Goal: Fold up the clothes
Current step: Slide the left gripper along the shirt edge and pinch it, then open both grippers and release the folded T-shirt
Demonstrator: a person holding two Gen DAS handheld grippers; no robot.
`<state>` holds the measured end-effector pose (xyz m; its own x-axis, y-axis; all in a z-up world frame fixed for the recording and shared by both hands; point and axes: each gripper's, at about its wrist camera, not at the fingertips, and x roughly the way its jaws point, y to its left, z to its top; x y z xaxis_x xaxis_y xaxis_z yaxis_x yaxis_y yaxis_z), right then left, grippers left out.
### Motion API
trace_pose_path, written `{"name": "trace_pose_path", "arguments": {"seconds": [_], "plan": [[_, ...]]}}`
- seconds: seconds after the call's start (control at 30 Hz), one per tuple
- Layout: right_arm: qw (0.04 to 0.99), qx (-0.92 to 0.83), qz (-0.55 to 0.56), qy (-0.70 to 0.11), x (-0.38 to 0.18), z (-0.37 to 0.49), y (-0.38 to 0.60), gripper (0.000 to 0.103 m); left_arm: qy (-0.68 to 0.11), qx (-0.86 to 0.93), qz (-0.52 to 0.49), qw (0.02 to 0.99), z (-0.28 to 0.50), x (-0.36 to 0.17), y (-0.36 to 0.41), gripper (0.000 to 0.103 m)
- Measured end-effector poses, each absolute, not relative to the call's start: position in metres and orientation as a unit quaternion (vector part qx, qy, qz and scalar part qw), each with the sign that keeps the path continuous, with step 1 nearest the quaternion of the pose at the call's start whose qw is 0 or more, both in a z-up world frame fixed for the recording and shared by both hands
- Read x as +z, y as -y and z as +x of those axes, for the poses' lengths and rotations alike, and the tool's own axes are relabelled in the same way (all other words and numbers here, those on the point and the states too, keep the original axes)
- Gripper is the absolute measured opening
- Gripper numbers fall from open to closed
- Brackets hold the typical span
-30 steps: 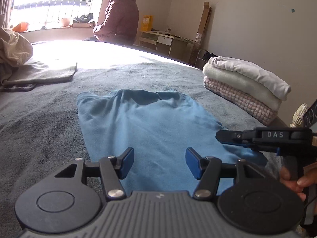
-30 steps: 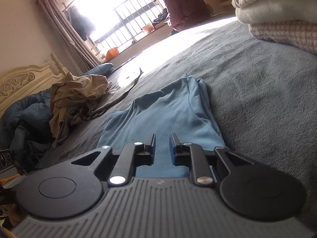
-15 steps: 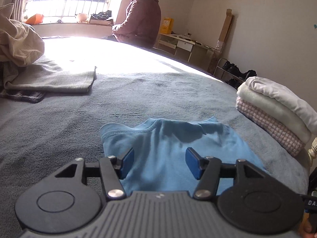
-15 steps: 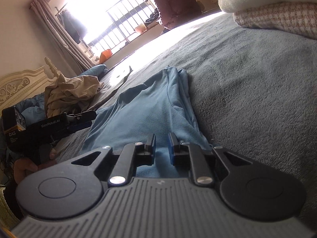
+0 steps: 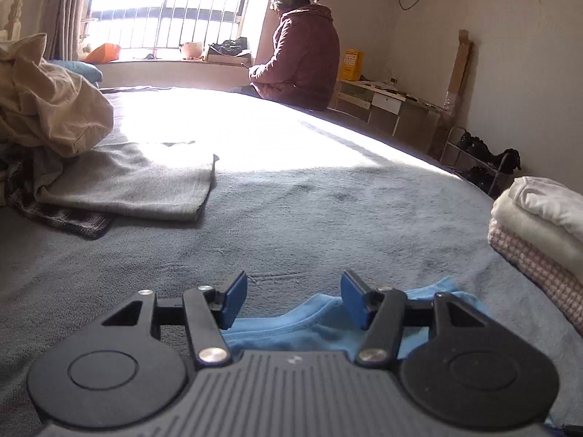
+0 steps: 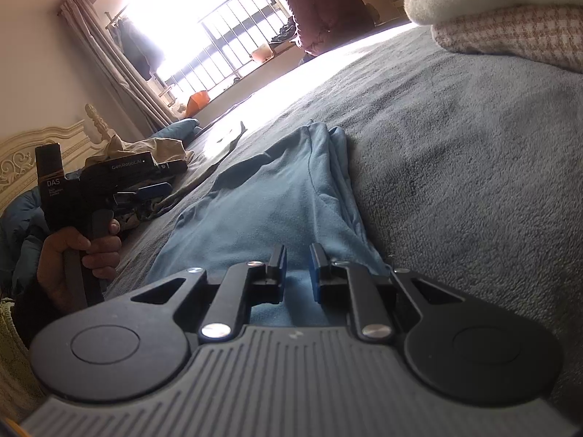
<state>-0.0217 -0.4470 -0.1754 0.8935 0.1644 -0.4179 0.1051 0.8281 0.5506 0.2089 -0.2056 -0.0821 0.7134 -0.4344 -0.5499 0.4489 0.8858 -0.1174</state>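
A blue shirt (image 6: 277,200) lies flat on the grey bed (image 6: 455,145), folded lengthways into a long strip. My right gripper (image 6: 297,273) sits low at its near end with the jaws a narrow gap apart and blue cloth showing between them. My left gripper (image 5: 293,300) is open and empty, held just above the shirt (image 5: 291,327), of which only a collar edge shows. The left gripper also shows in the right wrist view (image 6: 160,189), held in a hand to the left of the shirt.
A stack of folded clothes (image 5: 539,225) sits at the right bed edge, also in the right wrist view (image 6: 510,18). A grey folded cloth (image 5: 138,185) and a beige heap (image 5: 47,102) lie at the left. A person (image 5: 302,62) sits at the far side.
My left gripper has drawn back and tilted up, so the shirt has dropped almost out of its view. My right gripper has lowered toward the shirt's near end.
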Motion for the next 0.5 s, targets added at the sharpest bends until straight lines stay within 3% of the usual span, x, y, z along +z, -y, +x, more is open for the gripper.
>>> {"name": "trace_pose_path", "arguments": {"seconds": [0.13, 0.27, 0.5], "plan": [[0.931, 0.013, 0.282, -0.231, -0.174, -0.022, 0.444, 0.012, -0.336, -0.236, 0.060, 0.910, 0.219, -0.104, 0.251, 0.059], [0.930, 0.013, 0.286, -0.232, -0.174, -0.021, 0.446, 0.012, -0.353, -0.170, 0.015, 0.920, 0.248, -0.116, 0.249, 0.059], [0.929, 0.013, 0.289, -0.232, -0.174, -0.021, 0.446, 0.012, -0.306, -0.154, 0.008, 0.940, 0.220, -0.067, 0.205, 0.060]]}}
